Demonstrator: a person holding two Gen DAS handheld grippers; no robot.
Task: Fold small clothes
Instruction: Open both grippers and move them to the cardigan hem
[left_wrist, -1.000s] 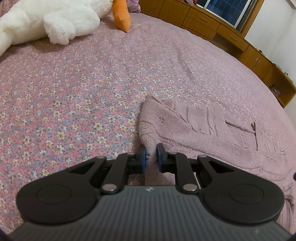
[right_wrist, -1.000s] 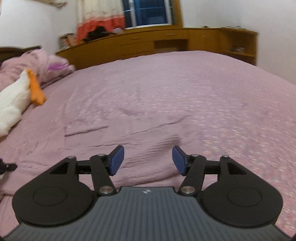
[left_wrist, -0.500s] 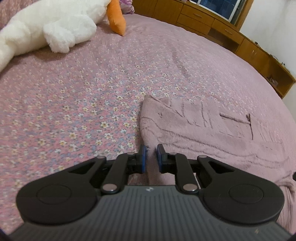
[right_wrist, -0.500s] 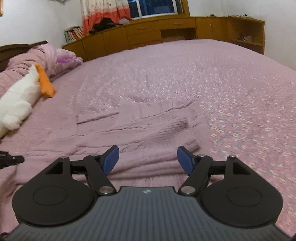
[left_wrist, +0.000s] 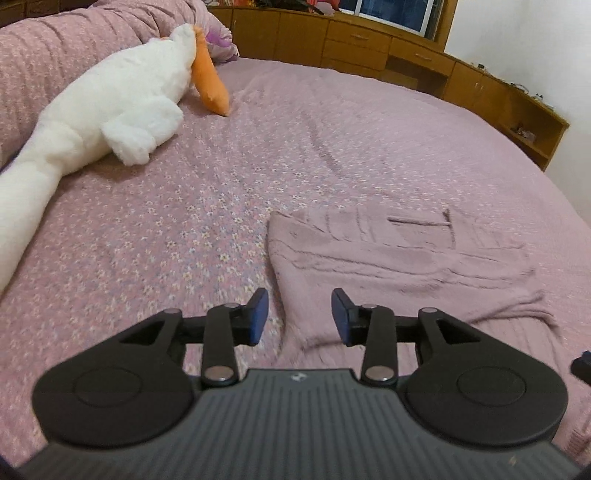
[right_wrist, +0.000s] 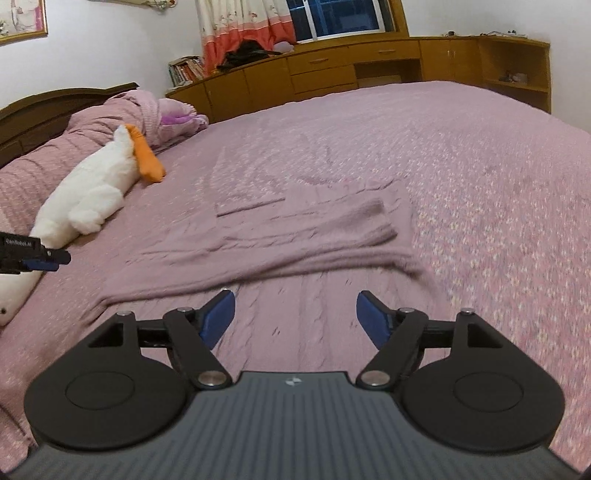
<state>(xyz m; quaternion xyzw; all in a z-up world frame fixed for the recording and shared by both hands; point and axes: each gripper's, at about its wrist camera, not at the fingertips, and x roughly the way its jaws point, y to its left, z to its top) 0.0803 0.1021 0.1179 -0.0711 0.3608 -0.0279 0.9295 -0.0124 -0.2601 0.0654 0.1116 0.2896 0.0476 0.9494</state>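
Floral bed (left_wrist: 155, 229), mauve knit sweater (left_wrist: 369, 258) partly folded; left gripper (left_wrist: 300, 315) opening, right gripper (right_wrist: 295, 317) spread, both empty; more folds left.

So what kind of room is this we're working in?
A bedroom, most likely: a wide bed under a pink floral bedspread, a white plush duck near the pillows, and wooden cabinets below a curtained window.

I am hovering matt black plastic claws with blue pads (left_wrist: 258, 314) over a soft, ribbed mauve knit sweater (left_wrist: 369, 258), which is lying on a flowered cotton bedspread (left_wrist: 184, 221) beside a fluffy white plush goose (left_wrist: 122, 107); glossy wooden cabinets (right_wrist: 332, 70) are lining the wall.
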